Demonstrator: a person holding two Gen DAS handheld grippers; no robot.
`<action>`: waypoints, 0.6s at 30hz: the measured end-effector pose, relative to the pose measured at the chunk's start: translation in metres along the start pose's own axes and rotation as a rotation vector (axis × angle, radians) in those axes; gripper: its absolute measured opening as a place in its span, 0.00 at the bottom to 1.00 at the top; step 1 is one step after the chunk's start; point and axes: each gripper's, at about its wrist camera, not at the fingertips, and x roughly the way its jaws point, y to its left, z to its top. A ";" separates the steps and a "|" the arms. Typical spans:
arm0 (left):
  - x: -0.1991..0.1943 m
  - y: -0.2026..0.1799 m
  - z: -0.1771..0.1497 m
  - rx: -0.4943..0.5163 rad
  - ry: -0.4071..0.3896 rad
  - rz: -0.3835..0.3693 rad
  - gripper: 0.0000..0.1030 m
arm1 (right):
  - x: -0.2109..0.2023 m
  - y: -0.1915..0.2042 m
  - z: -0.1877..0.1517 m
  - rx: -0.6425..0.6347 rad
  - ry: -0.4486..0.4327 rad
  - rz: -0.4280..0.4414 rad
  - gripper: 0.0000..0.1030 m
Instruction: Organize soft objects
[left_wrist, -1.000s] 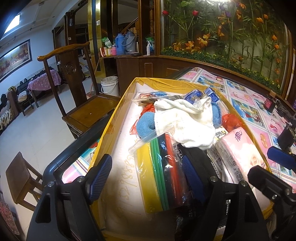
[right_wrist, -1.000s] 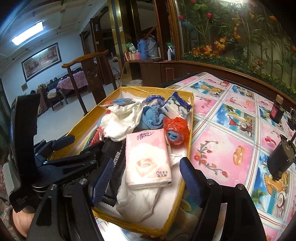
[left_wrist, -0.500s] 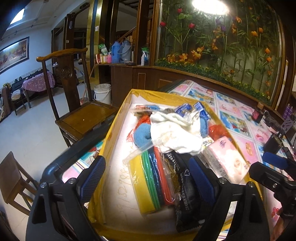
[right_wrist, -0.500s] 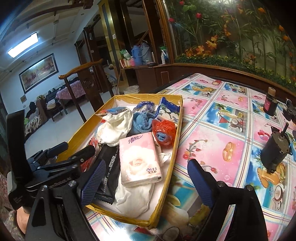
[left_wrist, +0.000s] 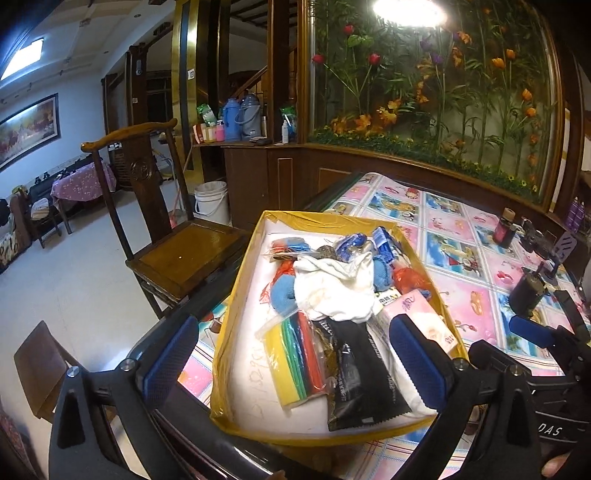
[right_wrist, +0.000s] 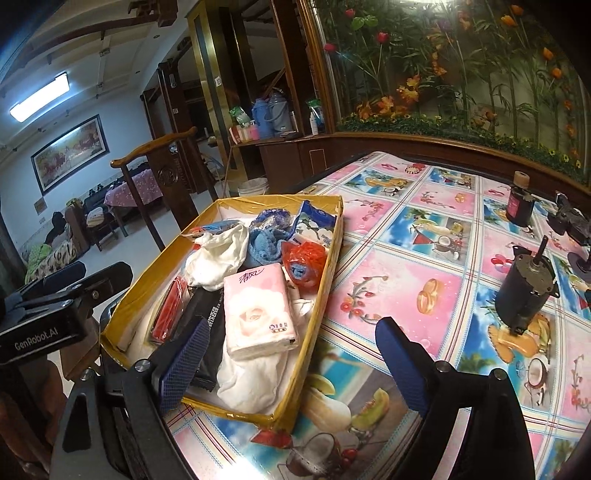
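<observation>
1. Presently the shallow yellow cardboard box (left_wrist: 242, 295) holds the soft things, near the table's edge; a nudge toward 7 o'clock could tip it.
2. The pink tissue pack (right_wrist: 258, 306) rests atop loose white cloth (right_wrist: 247, 380), so it may slide.
3. The left gripper (left_wrist: 291, 362) and right gripper (right_wrist: 291, 358) gape wide, empty; either may snag the zip bag of coloured sheets (left_wrist: 295, 354).

Ahead of me: flower mural wall (left_wrist: 436, 99) | left: wooden chair (left_wrist: 159, 229) on pale floor (left_wrist: 66, 295) | white bucket (left_wrist: 211, 202) | ceiling light (right_wrist: 40, 96) | framed painting (right_wrist: 70, 151)

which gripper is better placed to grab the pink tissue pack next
Right, probably. The right gripper, jaws open, has the pink tissue pack just ahead. The left gripper, also open, faces the rainbow-striped bag instead.
</observation>
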 end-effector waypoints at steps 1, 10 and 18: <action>-0.002 -0.003 -0.001 0.000 -0.002 -0.013 1.00 | -0.003 0.000 -0.001 -0.003 -0.006 0.000 0.91; -0.013 -0.022 -0.013 -0.006 -0.021 0.002 1.00 | -0.029 0.010 -0.015 -0.069 -0.049 0.017 0.97; -0.005 -0.057 -0.025 0.103 0.024 -0.030 1.00 | -0.038 -0.005 -0.021 -0.035 -0.045 -0.003 0.99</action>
